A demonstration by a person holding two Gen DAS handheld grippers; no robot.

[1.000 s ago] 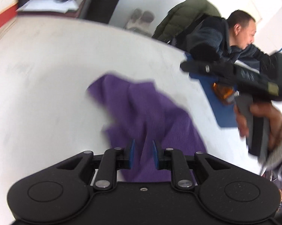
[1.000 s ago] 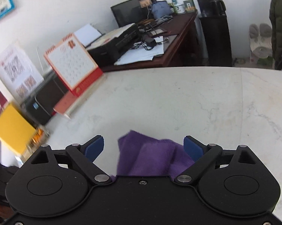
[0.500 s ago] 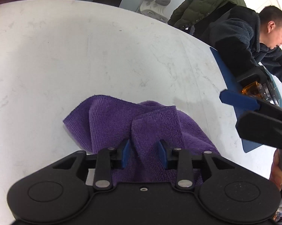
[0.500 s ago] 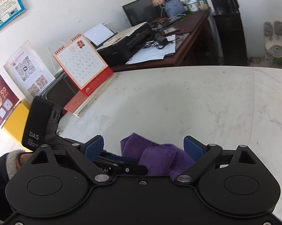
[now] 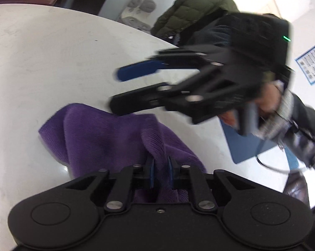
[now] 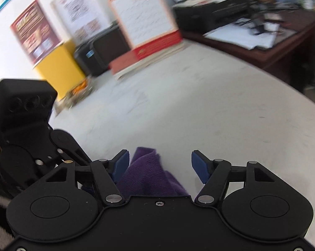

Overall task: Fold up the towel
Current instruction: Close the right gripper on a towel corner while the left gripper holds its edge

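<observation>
The towel [image 5: 107,138] lies bunched on the table [image 5: 42,62], a raised fold of it between the left gripper [image 5: 160,171] pads. Beyond the towel, the right gripper [image 5: 124,92] hangs just above its far edge.

My purple towel [image 5: 98,138] is soft ribbed cloth with a matt nap, lying on the smooth, faintly glossy pale stone-look table [image 5: 42,62], beside my left gripper [image 5: 160,170] in matt black plastic.

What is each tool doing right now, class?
Left tool: just closed, gripping the purple towel.
Right tool: open, closing around a towel fold, not gripping.
</observation>
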